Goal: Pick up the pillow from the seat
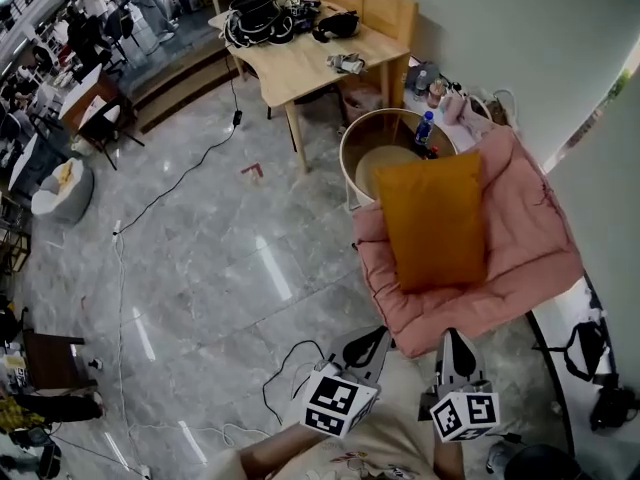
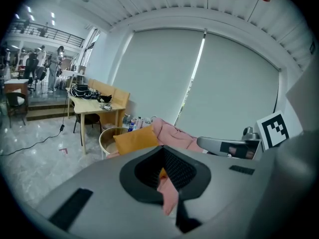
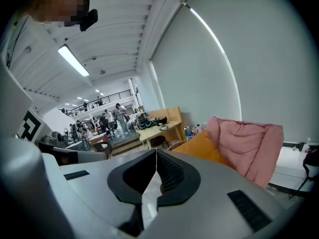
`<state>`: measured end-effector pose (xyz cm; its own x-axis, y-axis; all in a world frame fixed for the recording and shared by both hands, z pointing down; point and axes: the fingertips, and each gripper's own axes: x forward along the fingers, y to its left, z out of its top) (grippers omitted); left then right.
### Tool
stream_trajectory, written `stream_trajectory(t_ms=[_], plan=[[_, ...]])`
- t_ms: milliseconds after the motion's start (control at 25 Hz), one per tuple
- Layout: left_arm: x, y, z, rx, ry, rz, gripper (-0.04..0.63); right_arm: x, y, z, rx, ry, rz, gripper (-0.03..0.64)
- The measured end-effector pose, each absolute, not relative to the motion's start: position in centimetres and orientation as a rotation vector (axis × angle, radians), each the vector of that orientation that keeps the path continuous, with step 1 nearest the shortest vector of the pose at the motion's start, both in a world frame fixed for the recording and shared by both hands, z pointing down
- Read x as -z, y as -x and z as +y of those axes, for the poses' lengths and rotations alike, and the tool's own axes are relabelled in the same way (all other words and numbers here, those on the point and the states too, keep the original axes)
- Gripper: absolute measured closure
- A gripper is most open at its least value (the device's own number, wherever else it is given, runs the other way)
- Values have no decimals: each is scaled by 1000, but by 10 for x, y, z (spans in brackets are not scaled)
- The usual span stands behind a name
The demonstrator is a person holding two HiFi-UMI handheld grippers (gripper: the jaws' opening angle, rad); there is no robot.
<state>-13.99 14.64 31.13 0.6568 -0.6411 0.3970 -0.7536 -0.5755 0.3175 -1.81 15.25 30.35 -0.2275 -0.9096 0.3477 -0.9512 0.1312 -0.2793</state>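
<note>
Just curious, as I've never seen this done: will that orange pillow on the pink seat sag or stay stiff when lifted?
The orange pillow looks plump with soft edges, so it will probably sag if pinched at one corner. So plump, it is likely light for its bulk. Lying broadside on the padded pink seat, it should not roll.

My head camera looks steeply down on the pink seat [image 1: 535, 258] from above its front edge, while both gripper cameras sit low, facing along their jaws at that same seat, the orange pillow [image 1: 435, 218] and the wooden table [image 1: 300, 63] beyond.
</note>
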Motion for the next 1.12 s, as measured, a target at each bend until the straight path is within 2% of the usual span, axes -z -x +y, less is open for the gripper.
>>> stream_trajectory(t_ms=[1120], plan=[[-340, -27, 39, -415, -2187, -1327, 589, -336, -145, 20, -767, -1538, -2428, 594]])
